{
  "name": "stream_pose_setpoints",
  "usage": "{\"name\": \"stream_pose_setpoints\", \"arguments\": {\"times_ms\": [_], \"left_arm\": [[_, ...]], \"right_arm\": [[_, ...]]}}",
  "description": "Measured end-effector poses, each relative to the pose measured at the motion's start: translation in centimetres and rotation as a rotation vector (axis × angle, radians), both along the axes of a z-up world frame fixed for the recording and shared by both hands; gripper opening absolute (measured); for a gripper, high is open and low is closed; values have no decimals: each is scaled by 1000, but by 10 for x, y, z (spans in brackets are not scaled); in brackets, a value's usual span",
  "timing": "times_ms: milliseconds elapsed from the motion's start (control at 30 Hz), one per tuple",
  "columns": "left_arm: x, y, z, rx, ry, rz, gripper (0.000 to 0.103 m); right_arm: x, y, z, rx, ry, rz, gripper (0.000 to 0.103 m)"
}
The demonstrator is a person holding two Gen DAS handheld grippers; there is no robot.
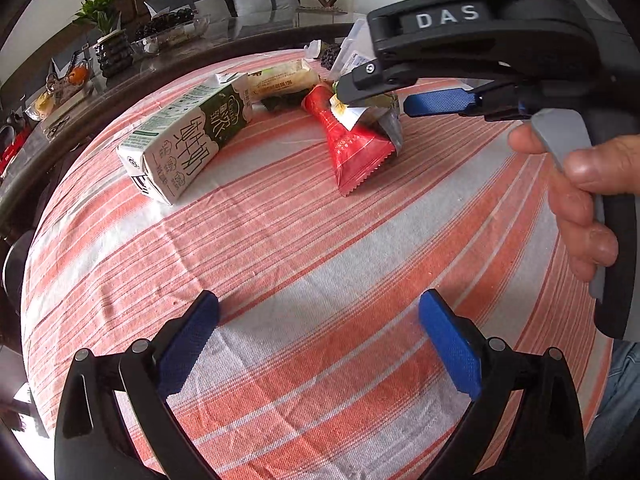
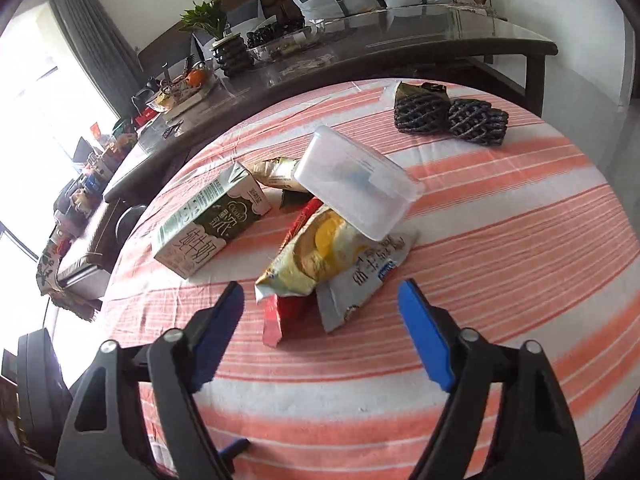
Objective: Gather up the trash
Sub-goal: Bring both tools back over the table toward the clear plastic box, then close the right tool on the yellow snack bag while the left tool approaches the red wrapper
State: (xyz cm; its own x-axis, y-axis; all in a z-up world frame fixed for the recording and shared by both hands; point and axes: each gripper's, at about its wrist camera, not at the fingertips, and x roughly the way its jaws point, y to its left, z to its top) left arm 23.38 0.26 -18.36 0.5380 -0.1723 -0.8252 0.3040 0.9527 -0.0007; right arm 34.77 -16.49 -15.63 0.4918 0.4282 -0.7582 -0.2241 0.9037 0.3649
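"DAS" on right tongs [image 1: 372,98]

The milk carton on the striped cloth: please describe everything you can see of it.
The white and dark green paper milk carton is a long rectangular box with large Chinese characters printed on its side. It lies flat on its side on the orange and white striped tablecloth, left of the wrapper pile. Its far end lies close to a yellowish wrapper; contact is unclear. No gripper touches it.

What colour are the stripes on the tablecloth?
Orange-red and white stripes on the tablecloth, clearest in the left wrist view.
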Motion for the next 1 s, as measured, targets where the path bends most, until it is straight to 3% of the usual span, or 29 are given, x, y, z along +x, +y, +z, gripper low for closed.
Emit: {"name": "stream_pose_setpoints", "arguments": {"times_ms": [33, 100, 200, 500, 533, 600, 633, 800, 900, 1000], "left_arm": [[0, 1, -1, -1, 0, 0, 99], [0, 1, -1, -2, 0, 0, 99], [0, 1, -1, -2, 0, 0, 99], [0, 1, -1, -2, 0, 0, 99], [0, 1, -2, -2, 0, 0, 99], [0, 1, -2, -2, 0, 0, 99], [0, 1, -2, -2, 0, 0, 99], [0, 1, -2, -3, 0, 0, 99], [0, 1, -1, -6, 0, 0, 99], [7, 1, 2, -67, -1, -27, 99]], "right_arm": [[5, 2, -3, 0, 6, -20, 65], [8, 0, -5, 0, 8, -43, 40], [-3, -10, 2, -14, -1, -12, 25], [-83, -67, 14, -289, -93, 62, 24], [-90, -70, 10, -307, -112, 55, 28], [-100, -76, 0, -325, -135, 17, 82], [-105, -77, -7, -333, -143, 3, 89], [-104, -70, -36, -317, -94, 9, 90], [-103, -62, -37, -340, -103, 12, 90], [-102, -66, -37, -320, -99, 0, 91]]}}
